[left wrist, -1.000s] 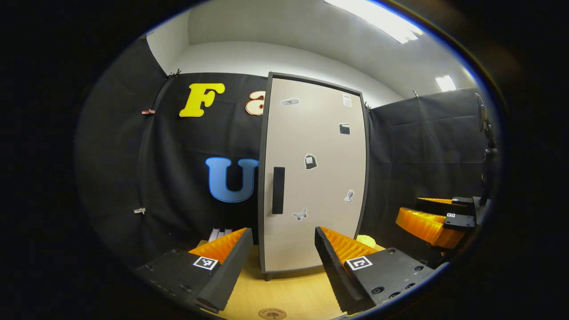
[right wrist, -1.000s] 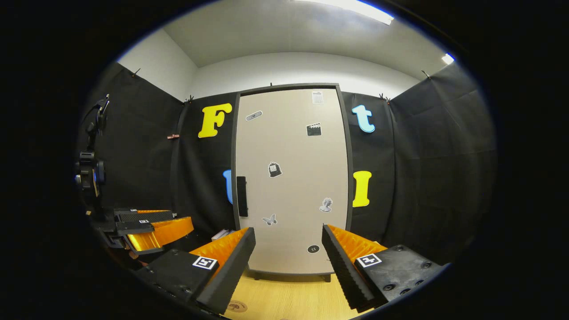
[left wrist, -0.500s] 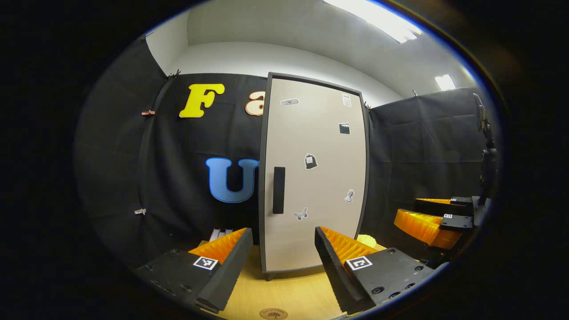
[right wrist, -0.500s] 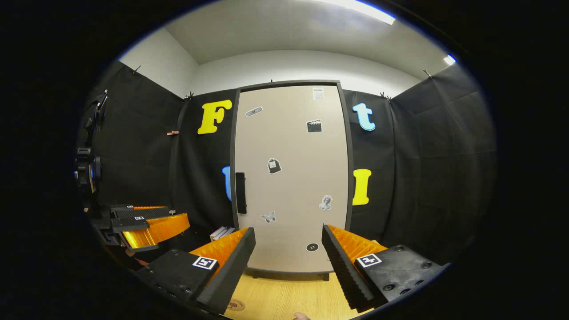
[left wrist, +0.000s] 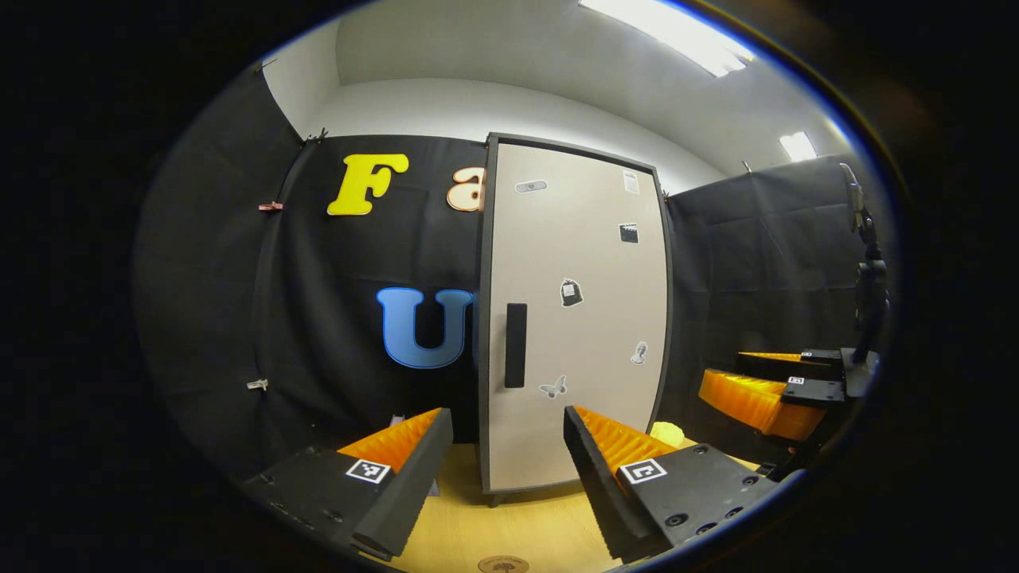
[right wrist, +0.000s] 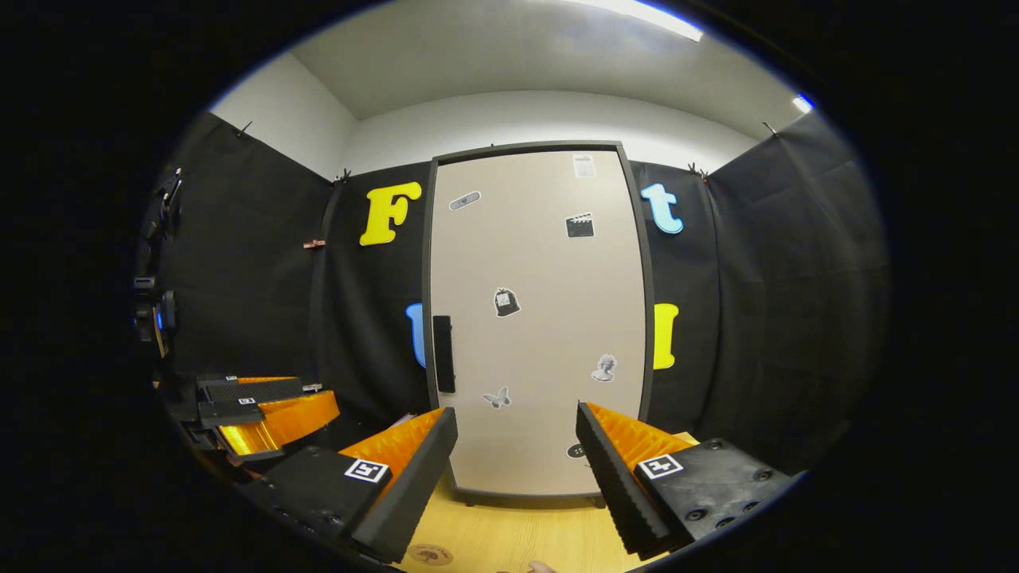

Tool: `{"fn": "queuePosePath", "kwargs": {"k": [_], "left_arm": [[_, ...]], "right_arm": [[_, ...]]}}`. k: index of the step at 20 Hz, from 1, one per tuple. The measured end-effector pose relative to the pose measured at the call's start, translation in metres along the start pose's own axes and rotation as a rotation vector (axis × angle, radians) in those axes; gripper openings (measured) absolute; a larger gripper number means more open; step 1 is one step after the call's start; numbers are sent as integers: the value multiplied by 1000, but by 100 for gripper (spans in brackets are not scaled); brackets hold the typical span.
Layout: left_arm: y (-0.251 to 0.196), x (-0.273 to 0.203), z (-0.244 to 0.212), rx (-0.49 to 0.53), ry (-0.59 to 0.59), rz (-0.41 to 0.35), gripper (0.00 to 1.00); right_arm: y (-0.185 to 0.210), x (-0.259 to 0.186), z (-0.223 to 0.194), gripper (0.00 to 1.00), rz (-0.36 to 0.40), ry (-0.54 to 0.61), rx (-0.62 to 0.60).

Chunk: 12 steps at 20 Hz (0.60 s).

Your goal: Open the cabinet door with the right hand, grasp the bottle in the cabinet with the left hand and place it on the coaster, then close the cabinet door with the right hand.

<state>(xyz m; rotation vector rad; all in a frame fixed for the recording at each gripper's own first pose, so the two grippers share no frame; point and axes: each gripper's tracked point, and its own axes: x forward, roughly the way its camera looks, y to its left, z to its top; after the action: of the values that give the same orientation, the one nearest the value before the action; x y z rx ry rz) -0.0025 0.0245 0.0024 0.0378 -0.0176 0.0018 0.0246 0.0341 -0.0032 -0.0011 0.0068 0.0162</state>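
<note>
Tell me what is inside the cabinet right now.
Nothing inside can be seen: the cabinet door is shut, its handle untouched. Both the left gripper and right gripper are open, short of it.

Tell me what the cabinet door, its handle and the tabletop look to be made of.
Cabinet door: a flat beige panel with a matte finish, probably laminate or painted board; dark frame around it, small stickers on its face.
Handle: a black vertical bar, matte, likely plastic or coated metal; I cannot tell which.
Tabletop: light wood or wood-look laminate, with visible grain lines.
</note>
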Motion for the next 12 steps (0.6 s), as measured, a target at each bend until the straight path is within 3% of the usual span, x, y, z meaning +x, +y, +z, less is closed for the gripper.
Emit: {"fn": "queuePosePath", "kwargs": {"k": [8, 12], "left_arm": [[35, 7, -11, -10, 22, -7, 89], [63, 9, -19, 0, 31, 13, 89]], "right_arm": [[42, 43, -10, 98, 32, 13, -4], [56, 77, -13, 98, 11, 8, -1]]}}
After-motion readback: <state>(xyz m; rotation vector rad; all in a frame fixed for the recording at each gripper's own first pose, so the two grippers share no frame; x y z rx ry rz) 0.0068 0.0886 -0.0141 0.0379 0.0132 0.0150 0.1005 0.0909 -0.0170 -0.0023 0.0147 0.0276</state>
